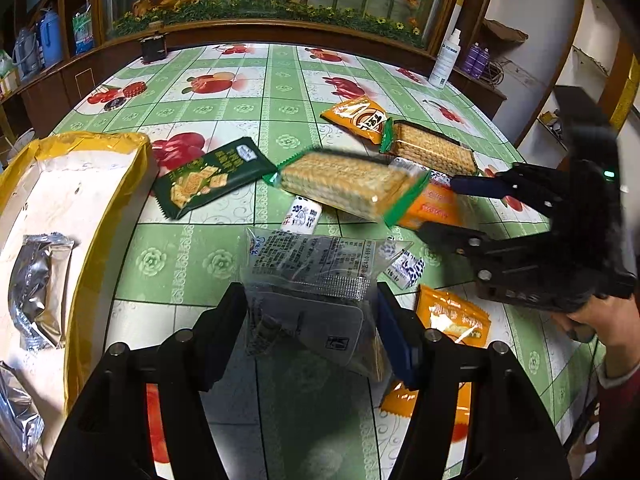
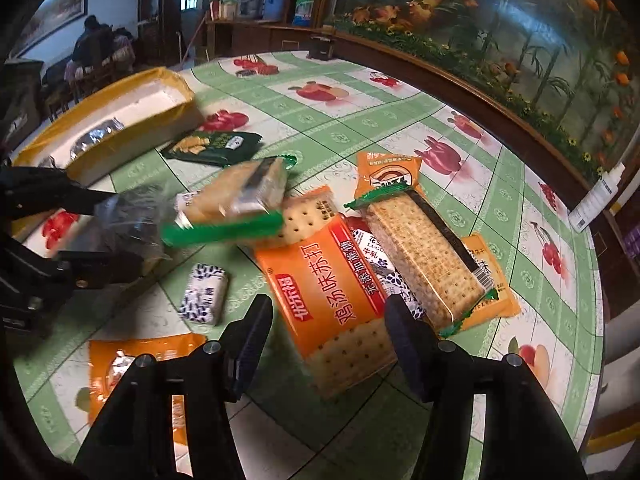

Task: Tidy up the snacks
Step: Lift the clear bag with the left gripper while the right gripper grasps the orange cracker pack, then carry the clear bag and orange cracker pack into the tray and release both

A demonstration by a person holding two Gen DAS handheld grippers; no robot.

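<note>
With the left gripper [image 1: 312, 332] pinching a clear-wrapped packet [image 1: 310, 280] and the right gripper [image 2: 328, 344] clamping the orange cracker pack [image 2: 332, 284], each should be carried steadily to the yellow-rimmed box [image 1: 116, 184] left of the pile. The orange pack is looking flat, glossy, crinkly, lying nearest the pile's middle.

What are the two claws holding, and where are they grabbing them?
The left claw grips a clear cracker packet by its near end. The right claw grips the orange soda-cracker pack across its near end.

Glossy plastic wrappers [image 1: 308, 264], perhaps oilcloth table [image 1: 192, 272]
</note>
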